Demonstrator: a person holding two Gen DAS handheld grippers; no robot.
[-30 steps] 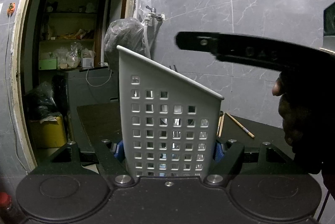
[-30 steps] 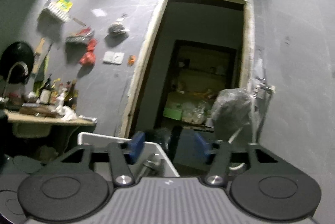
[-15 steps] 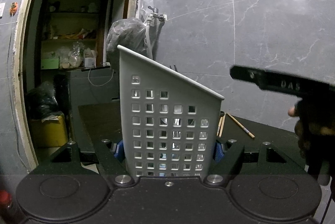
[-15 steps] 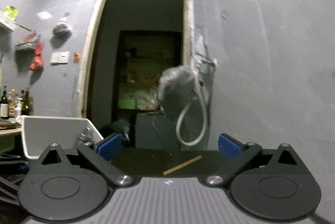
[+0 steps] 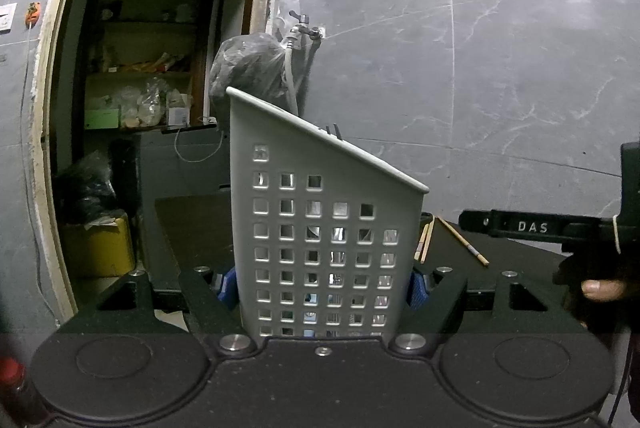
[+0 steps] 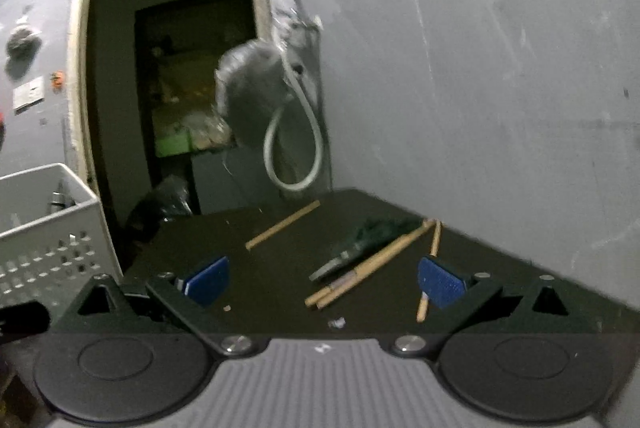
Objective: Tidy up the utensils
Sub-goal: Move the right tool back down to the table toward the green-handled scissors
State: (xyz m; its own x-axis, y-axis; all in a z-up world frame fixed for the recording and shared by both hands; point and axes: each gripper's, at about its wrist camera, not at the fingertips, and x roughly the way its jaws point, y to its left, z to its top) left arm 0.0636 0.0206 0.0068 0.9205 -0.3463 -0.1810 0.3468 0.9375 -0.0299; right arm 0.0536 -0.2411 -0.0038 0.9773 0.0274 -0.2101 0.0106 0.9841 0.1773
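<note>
Between the left gripper [image 5: 323, 286] jaws: white perforated utensil basket [image 5: 324, 228], upright, slanted top rim, clamped from both sides by the blue pads [image 5: 417, 290], a couple of dark utensil tips poking above the rim. Behind the basket, dark surface [image 5: 192, 228] with wooden chopsticks [image 5: 462, 242] lying flat near the grey marbled wall [image 5: 500, 67]. At right edge of left wrist view, black arm of the right gripper marked DAS, held level by a hand [image 5: 600, 288] with one fingertip visible. From the right wrist view: right gripper [image 6: 326, 280] jaws just been opening, now spread wide, nothing between the pads, hovering above the surface [image 6: 200, 228]. Ahead of those jaws, loose cluster of wooden chopsticks [image 6: 372, 262] lying crossed beside a dark flat utensil [image 6: 360, 244], blurred, kind cannot tell; one more chopstick [image 6: 282, 224] apart to the left, another one [image 6: 430, 268] partly behind the right pad. Same basket [image 6: 44, 228] at left edge of that view, well apart from the chopsticks, metal utensil visible inside. Beyond the surface, open doorway [image 5: 140, 67] with cluttered shelves, grey plastic bag [image 6: 250, 87] and looped hose [image 6: 296, 131] hanging at a wall tap.
</note>
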